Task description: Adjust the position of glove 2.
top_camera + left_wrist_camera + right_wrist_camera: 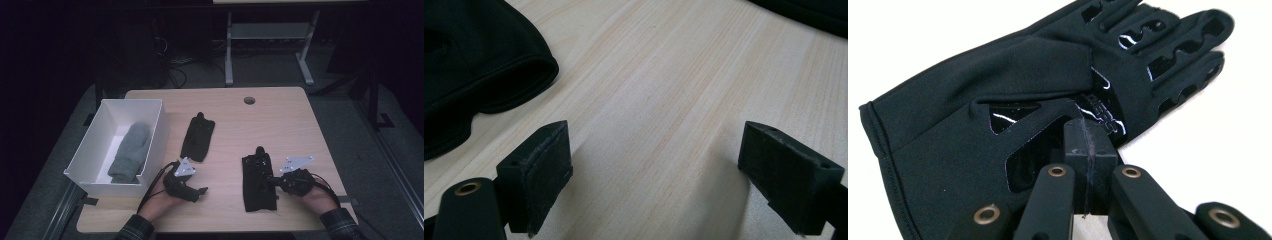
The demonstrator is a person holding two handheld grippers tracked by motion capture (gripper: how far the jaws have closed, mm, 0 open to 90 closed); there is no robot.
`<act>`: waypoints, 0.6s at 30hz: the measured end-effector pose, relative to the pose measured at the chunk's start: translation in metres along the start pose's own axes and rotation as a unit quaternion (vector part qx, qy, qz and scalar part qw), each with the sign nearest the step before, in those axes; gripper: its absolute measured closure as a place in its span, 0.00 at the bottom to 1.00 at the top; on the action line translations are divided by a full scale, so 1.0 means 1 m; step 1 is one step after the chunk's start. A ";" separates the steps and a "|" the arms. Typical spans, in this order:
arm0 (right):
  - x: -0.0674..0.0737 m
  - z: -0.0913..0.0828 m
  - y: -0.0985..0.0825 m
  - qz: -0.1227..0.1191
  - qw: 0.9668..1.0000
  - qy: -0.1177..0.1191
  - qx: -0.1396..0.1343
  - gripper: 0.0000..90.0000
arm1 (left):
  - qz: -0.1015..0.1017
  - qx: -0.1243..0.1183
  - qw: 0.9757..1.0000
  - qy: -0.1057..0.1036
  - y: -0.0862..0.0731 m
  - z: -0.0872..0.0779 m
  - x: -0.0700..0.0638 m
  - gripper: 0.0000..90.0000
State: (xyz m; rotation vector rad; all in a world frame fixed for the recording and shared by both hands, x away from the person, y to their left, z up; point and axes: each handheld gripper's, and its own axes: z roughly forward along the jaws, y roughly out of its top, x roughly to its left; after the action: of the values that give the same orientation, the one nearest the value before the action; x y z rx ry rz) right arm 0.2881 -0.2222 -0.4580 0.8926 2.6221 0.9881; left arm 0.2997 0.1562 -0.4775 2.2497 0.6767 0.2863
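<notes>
High view
Tabletop [280, 120]: light wood, with a round hole near its far edge.
Box [160, 130]: white, open-topped, at the left edge of the tabletop.
Grey mitten [129, 152]: lies lengthwise inside the box.
Far glove [197, 138]: black, flat on the tabletop just right of the box, fingers pointing away from the person.
Near glove [257, 179]: black, flat on the tabletop to the right of centre, fingers pointing away from the person.
Left gripper [200, 192]: held low near the front edge, just below the far glove's cuff and beside the box; jaws spread, nothing between them.
Right gripper [272, 179]: at the right edge of the near glove, its tip touching the fabric.

Left gripper view
Jaws: stand wide apart over bare tabletop [664, 100].
Far glove [474, 65]: its cuff lies at upper left, clear of the jaws.
Near glove [819, 12]: a dark edge at the upper right corner.

Right gripper view
Right gripper [1090, 150]: jaws pressed together, the pads meeting along a thin seam.
Near glove [998, 85]: lies just beyond and under the tip; whether any fabric is pinched I cannot tell.
</notes>
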 end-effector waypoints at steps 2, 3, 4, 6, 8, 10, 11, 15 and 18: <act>-0.005 -0.004 0.000 0.009 1.000 -0.007 -0.015 0.99 | 0.000 0.000 1.000 0.000 0.000 0.000 0.000 0.14; -0.008 -0.006 -0.001 0.017 0.999 -0.013 -0.025 0.95 | 0.002 0.000 1.000 0.001 0.000 0.000 0.000 0.14; -0.011 -0.007 -0.002 0.024 0.999 -0.017 -0.030 0.91 | 0.003 0.000 1.000 0.001 0.000 0.000 0.001 0.14; -0.022 -0.009 -0.007 0.039 0.998 -0.026 -0.041 0.81 | 0.000 0.000 1.000 0.000 0.000 0.000 0.000 0.14; -0.031 -0.009 -0.012 0.046 0.997 -0.043 -0.049 0.72 | 0.000 0.000 1.000 0.000 0.000 0.000 0.000 0.14; -0.037 -0.008 -0.016 0.055 0.995 -0.055 -0.056 0.60 | 0.000 -0.001 1.000 0.000 0.000 0.000 0.000 0.14; -0.041 -0.008 -0.018 0.066 0.994 -0.063 -0.057 0.55 | 0.000 0.000 1.000 0.001 0.000 0.000 0.000 0.14; -0.052 -0.008 -0.026 0.089 0.990 -0.091 -0.061 0.39 | 0.000 0.000 1.000 0.002 0.001 0.001 0.000 0.14; -0.059 -0.006 -0.031 0.104 0.987 -0.104 -0.060 0.30 | 0.000 0.000 1.000 0.003 0.001 0.001 0.000 0.14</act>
State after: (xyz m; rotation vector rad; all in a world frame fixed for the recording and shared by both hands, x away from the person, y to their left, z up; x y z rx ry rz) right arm 0.3187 -0.2796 -0.4755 1.1876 2.3072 1.0264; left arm 0.3006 0.1556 -0.4775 2.2499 0.6807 0.2921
